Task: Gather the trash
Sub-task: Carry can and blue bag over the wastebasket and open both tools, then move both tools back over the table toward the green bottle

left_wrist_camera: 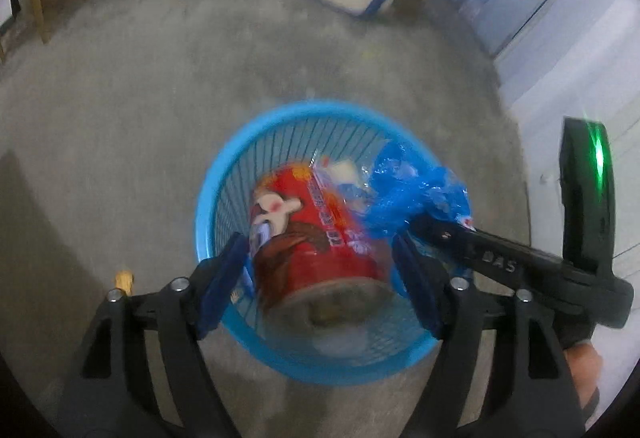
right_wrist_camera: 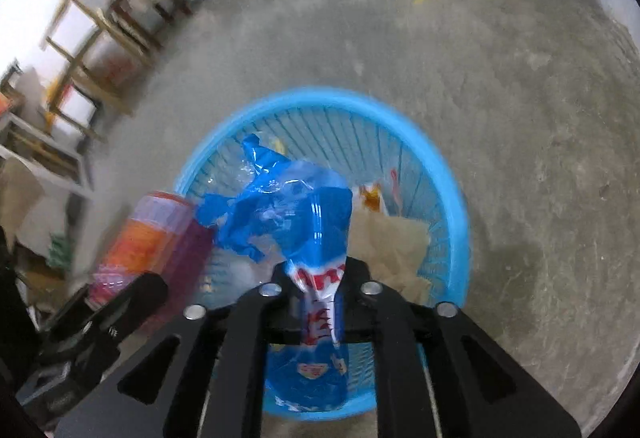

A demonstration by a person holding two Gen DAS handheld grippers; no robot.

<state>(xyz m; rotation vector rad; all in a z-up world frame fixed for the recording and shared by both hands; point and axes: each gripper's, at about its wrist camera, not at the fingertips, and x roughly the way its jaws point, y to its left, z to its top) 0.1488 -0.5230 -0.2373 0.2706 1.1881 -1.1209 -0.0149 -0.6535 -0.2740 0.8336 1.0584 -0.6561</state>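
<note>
A round blue plastic mesh wastebasket (left_wrist_camera: pixel 320 366) is seen standing on a grey concrete floor (left_wrist_camera: pixel 120 98), and both hand-held grippers are held above its mouth.

In the left wrist view, the left gripper (left_wrist_camera: pixel 320 274) is pointed steeply down over the near side of the basket. A red cylindrical instant-noodle cup with printed graphics (left_wrist_camera: pixel 316 238) is framed between its two blue pads (left_wrist_camera: pixel 222 282). The jaws are set wide apart, and narrow gaps are seen between the pads and the cup's sides, so the cup is not clamped; the picture is blurred, so contact at the left pad cannot be ruled out. The cup is tilted, its pale base turned towards the camera and its body lying over the basket's opening.

In the right wrist view, the right gripper (right_wrist_camera: pixel 320 278) is seen over the near rim of the same basket. A crumpled blue plastic snack wrapper with red and white print (right_wrist_camera: pixel 288 214) is pinched between its nearly closed jaws, the neck of the wrapper being squeezed at the tips while the loose end fans out above the basket's interior. Whether the grip is firm cannot be told.

Inside the basket, beyond the wrapper, a piece of crumpled brown paper (right_wrist_camera: pixel 392 242) is seen against the far right wall. Wooden chairs (right_wrist_camera: pixel 100 38) are seen well away from the basket, by the wall.
</note>
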